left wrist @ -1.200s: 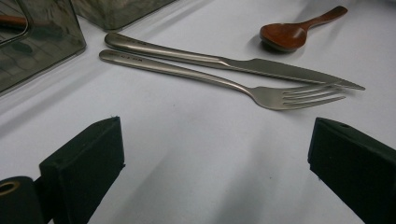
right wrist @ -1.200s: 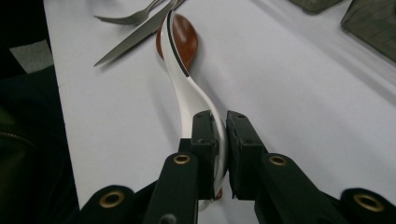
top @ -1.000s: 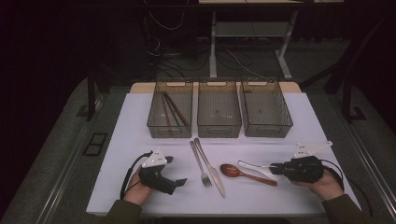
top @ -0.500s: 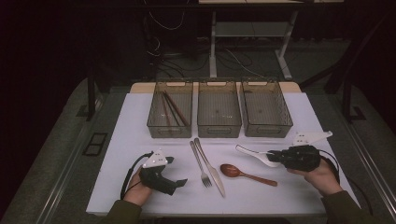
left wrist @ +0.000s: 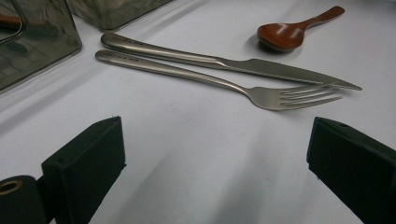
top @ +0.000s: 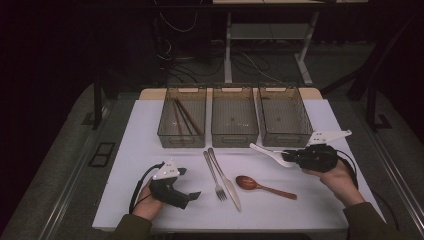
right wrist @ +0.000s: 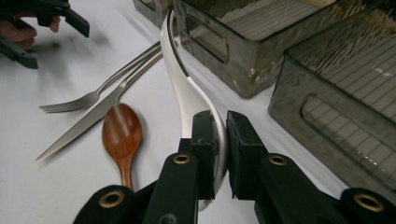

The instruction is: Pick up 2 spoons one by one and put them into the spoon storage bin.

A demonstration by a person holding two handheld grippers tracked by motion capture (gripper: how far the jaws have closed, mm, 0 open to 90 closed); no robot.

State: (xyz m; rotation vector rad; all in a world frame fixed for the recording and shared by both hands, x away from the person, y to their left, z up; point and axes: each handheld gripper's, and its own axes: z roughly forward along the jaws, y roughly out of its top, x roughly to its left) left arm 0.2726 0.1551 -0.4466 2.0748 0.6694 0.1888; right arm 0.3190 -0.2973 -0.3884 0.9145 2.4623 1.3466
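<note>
While clamped by its bowl between the black jaws of the right gripper (top: 299,157), the white ceramic spoon (top: 267,153) is held above the white table (top: 150,145), its handle pointing toward the middle of the table. In the right gripper view the white ceramic spoon (right wrist: 187,88) is seen edge-on, its bowl pinched between the two pads (right wrist: 204,140) and its handle running away toward the trays. The spoon is placed just in front of the near wall of the right-hand tray (top: 285,117), between that tray and the wooden spoon (top: 265,186), which lies flat on the table below it.

A fork (top: 215,176) and a table knife (top: 226,179) are laid side by side just left of the wooden spoon, handles toward the trays. Three clear plastic trays are set in a row at the far side of the table; brown chopsticks (top: 184,117) are seen in the left-hand tray (top: 182,140), while the middle tray (top: 235,137) is seen to hold nothing large.

At the near left, the left gripper (top: 192,196) is rested low over the table in the person's hand, well apart from the cutlery. Its jaws are spread wide with only bare table between them, as the left gripper view shows, with the fork (left wrist: 224,81) and knife (left wrist: 233,63) beyond.
</note>
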